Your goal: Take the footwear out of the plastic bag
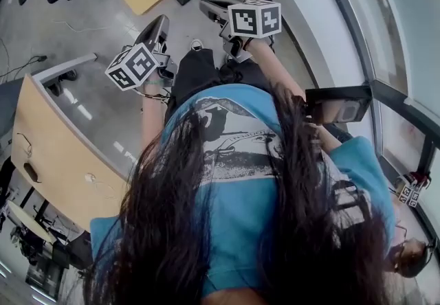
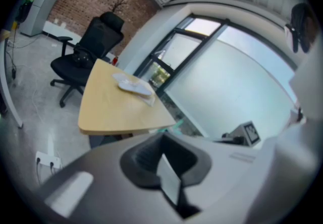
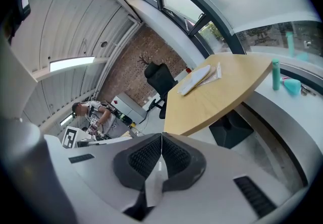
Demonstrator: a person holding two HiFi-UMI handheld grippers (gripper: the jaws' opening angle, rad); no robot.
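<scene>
Left gripper (image 2: 162, 156) and right gripper (image 3: 161, 153), each with jaws pressed together on nothing, were held well apart from the wooden table (image 2: 106, 112), where the plastic bag (image 2: 134, 87) with pale footwear (image 3: 194, 80) lay toward the far end.

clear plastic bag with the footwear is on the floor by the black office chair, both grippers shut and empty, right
No: the clear plastic bag with pale footwear lies on the light wooden table, not the floor, as the left gripper view shows. The left gripper and right gripper are shut and empty.
</scene>
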